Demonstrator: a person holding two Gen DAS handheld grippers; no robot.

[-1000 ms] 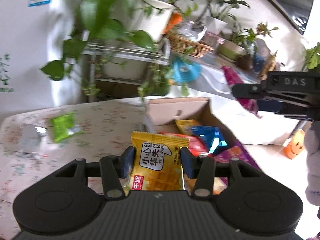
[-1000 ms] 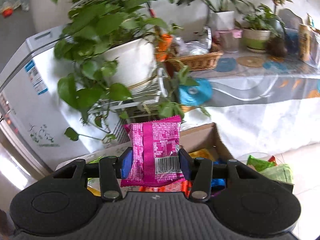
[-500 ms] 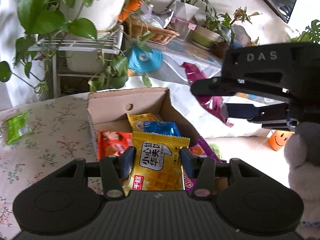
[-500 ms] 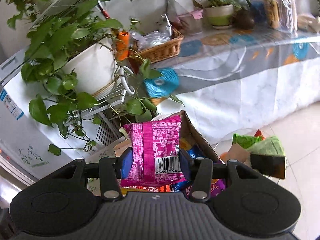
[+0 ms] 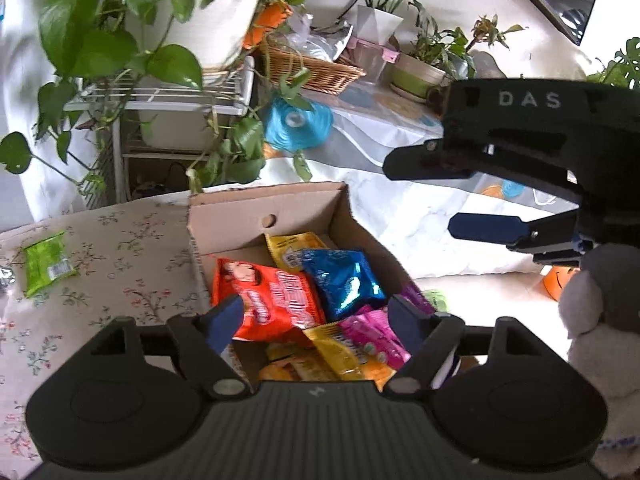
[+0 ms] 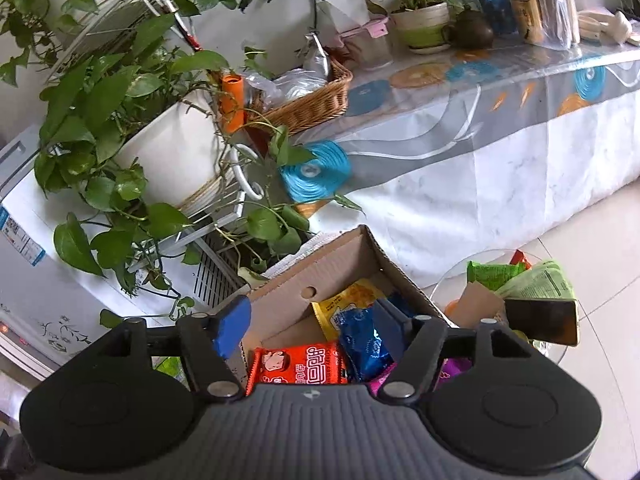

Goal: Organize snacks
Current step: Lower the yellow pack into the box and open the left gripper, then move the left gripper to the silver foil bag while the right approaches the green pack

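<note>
A cardboard box (image 5: 240,216) stands on the floral tablecloth and holds several snack packs: an orange one (image 5: 272,300), a blue one (image 5: 340,280), a yellow waffle pack (image 5: 332,352) and a pink one (image 5: 372,336). My left gripper (image 5: 316,320) is open and empty just above the box. My right gripper (image 6: 312,324) is open and empty over the same box (image 6: 304,276); it also shows at the right of the left wrist view (image 5: 484,224). A green snack pack (image 5: 44,264) lies on the cloth to the left.
A potted vine on a white rack (image 5: 176,92) stands behind the box. A long draped table (image 6: 480,120) holds a wicker basket (image 6: 312,100) and pots. A glass side table (image 6: 520,280) with green packs sits to the right of the box.
Both grippers opened. The yellow waffle pack left my left gripper and the pink pack left my right gripper; both now lie in the box.
</note>
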